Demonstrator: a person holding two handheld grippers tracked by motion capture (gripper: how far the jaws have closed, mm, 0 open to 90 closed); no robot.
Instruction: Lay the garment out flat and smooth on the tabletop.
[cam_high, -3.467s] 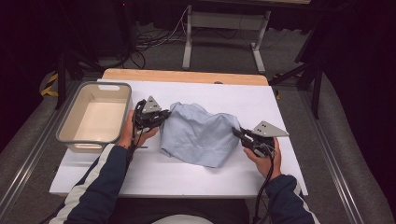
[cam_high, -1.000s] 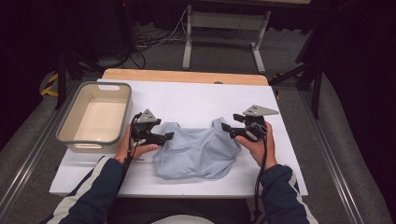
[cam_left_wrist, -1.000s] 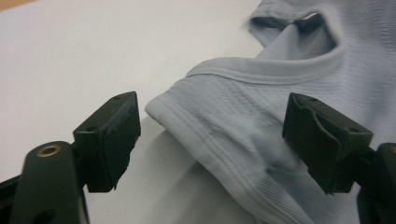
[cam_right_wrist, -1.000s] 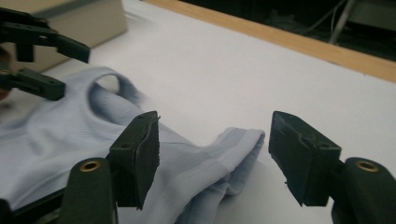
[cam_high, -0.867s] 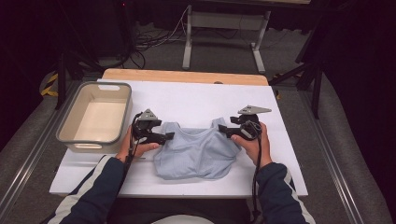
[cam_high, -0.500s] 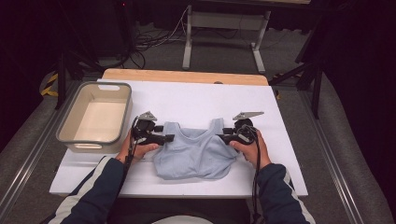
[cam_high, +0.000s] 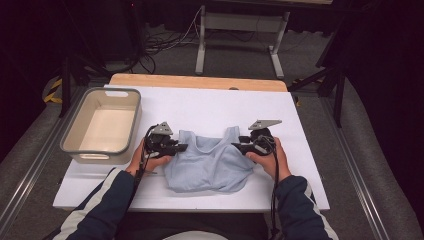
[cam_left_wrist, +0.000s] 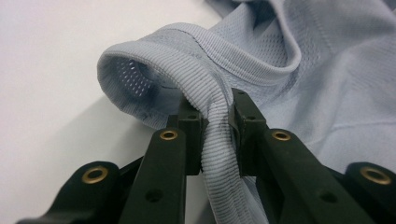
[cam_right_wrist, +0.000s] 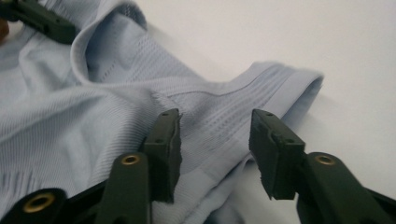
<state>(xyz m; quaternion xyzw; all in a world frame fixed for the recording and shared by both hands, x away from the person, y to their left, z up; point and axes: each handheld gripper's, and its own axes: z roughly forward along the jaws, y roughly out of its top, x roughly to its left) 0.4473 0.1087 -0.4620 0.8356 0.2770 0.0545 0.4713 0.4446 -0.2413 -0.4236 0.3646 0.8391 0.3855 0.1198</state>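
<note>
white table (cam_high: 200, 107) | left gripper (cam_left_wrist: 217, 123) clamped on top's strap (cam_left_wrist: 212, 116) | right gripper (cam_right_wrist: 215, 140) apart

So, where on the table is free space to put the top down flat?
The white table is bare between the far wooden edge and the light blue top, right of the grey bin. The near middle is crowded: the left gripper pinches one strap; the right gripper stands open over the other.
</note>
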